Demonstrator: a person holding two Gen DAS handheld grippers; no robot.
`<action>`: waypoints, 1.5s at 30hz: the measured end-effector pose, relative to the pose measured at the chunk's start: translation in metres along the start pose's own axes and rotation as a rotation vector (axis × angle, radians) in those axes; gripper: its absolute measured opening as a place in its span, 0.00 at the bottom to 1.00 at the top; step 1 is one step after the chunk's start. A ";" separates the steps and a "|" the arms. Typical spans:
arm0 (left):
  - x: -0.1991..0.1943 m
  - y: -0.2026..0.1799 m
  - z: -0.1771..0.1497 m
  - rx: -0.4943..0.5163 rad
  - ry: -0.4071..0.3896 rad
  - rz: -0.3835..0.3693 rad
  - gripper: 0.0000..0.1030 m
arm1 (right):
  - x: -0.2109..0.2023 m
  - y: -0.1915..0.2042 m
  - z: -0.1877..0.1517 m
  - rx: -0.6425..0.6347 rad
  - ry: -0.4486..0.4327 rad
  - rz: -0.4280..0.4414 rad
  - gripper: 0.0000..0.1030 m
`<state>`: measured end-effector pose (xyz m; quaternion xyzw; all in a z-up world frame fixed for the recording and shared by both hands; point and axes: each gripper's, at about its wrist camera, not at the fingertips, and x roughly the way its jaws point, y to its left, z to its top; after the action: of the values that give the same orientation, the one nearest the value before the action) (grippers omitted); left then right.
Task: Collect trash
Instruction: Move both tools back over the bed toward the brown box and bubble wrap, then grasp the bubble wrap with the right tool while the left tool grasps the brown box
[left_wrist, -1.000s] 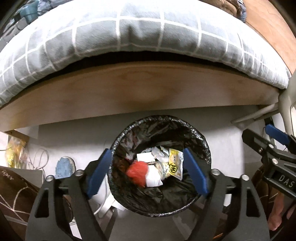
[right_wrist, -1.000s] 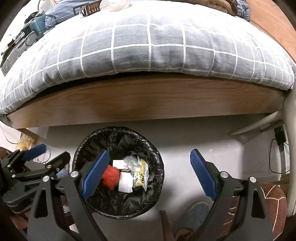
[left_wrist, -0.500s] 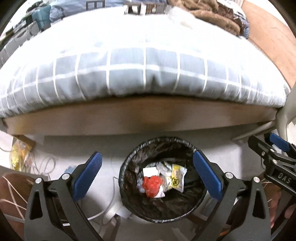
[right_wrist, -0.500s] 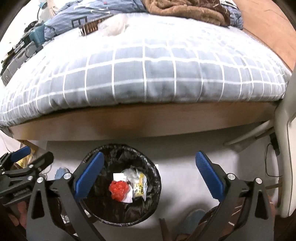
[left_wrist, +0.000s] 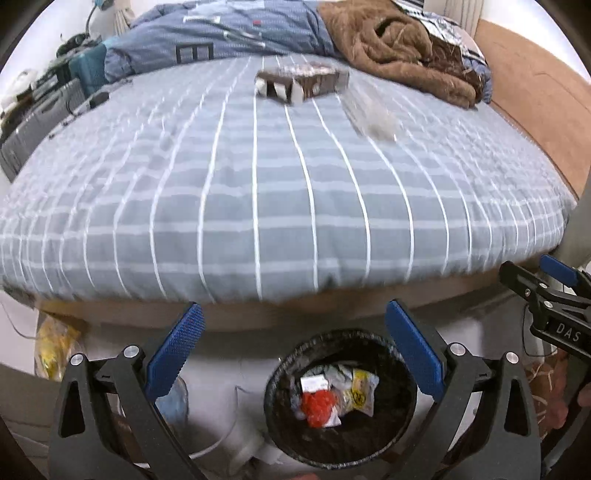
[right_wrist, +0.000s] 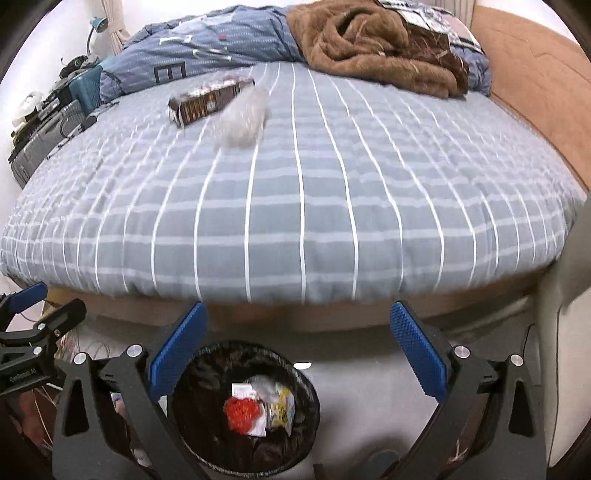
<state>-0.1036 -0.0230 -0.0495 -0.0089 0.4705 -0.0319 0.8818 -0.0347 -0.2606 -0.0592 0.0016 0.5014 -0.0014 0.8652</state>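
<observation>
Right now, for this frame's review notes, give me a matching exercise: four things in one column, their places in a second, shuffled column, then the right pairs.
Things:
1. red crumpled wrapper
2. brown chocolate box
3. brown fleece blanket
4. trash bin

Places:
A. bunched at the far end of the bed
B. on the floor by the bed's near edge
C. flat on the checked sheet, beside a clear plastic bag
D. inside the black liner

Pairs: 1-D, 2-C, 3-A, 4-B

The left gripper (left_wrist: 293, 345) and the right gripper (right_wrist: 299, 345) are hovering side by side above the trash bin (left_wrist: 341, 398), both jaws spread wide, gripping nothing.
</observation>
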 end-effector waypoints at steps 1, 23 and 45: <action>-0.002 0.001 0.007 0.000 -0.009 0.001 0.94 | 0.000 0.001 0.007 -0.002 -0.008 0.002 0.93; 0.044 0.056 0.183 0.016 -0.052 -0.018 0.94 | 0.071 0.043 0.175 -0.057 -0.061 0.048 0.92; 0.139 -0.015 0.314 0.432 -0.009 -0.135 0.93 | 0.156 0.055 0.207 -0.036 0.091 0.128 0.58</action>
<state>0.2333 -0.0513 0.0108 0.1485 0.4470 -0.1909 0.8612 0.2232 -0.2065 -0.0916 0.0180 0.5391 0.0632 0.8397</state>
